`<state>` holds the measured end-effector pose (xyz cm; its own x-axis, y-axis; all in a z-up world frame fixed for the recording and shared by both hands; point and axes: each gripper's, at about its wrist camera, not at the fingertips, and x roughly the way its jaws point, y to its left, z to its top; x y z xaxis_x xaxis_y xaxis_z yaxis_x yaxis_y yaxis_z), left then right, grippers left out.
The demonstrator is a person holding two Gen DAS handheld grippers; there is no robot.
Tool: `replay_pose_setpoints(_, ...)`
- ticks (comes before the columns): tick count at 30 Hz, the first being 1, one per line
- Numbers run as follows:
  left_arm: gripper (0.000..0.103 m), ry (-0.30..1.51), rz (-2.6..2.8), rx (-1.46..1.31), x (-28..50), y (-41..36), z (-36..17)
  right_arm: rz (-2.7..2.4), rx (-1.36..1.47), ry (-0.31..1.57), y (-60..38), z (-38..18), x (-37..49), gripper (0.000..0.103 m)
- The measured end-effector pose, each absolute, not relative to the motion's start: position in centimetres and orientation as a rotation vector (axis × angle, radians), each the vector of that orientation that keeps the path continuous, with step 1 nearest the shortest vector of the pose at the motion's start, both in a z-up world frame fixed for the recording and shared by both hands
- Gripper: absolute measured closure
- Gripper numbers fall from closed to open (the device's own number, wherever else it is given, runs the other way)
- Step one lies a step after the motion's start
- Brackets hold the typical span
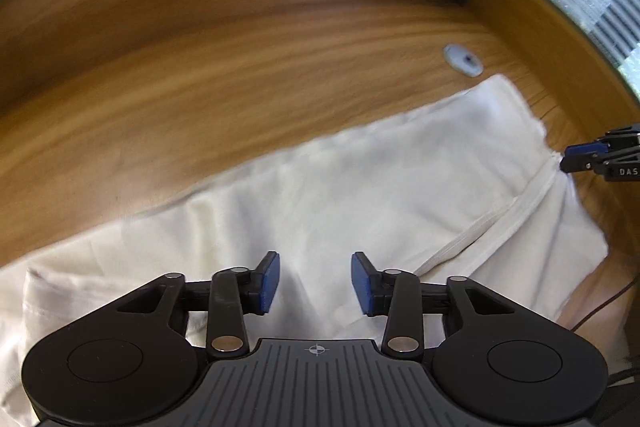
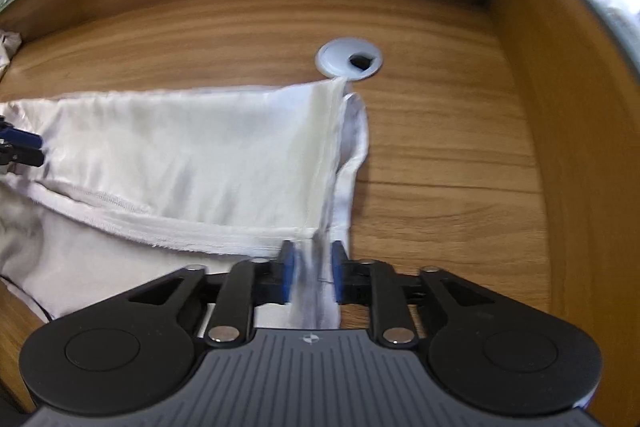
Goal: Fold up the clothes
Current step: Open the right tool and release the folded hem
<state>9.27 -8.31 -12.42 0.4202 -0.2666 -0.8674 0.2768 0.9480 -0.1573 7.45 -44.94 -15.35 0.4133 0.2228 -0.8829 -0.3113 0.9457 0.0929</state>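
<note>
Lies flat on counter [image 2: 440, 155], white cloth [image 2: 192, 155], long axis left–right; both hand-held grippers [image 1: 315, 283] [image 2: 313, 273] spread, right straddling cloth's edge.

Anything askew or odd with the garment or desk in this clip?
Slightly: the white garment lies on the wooden desk, its far corner overlapping the grey cable grommet, with an under-layer sticking out unevenly along its right edge. No damage visible.
</note>
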Motion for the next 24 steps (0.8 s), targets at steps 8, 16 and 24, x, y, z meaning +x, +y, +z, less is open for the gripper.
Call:
replay_pose_setpoints(8, 0.041, 1.017, -0.457, 0.000, 10.9, -12.3, -8.0, 0.244, 0.037, 1.086, -47.9, -14.4, 3.1, 0.045)
replay_pose_setpoints(16, 0.041, 1.054, -0.529, -0.041, 12.8, -17.7, -6.7, 0.266, 0.059, 1.074, -47.7, -16.8, 4.1, 0.045)
replay_pose_setpoints(24, 0.021, 1.111, -0.485, -0.136, 14.4, -21.7, -5.3, 0.322, 0.036, 1.062, -46.7, -18.2, 5.9, 0.067)
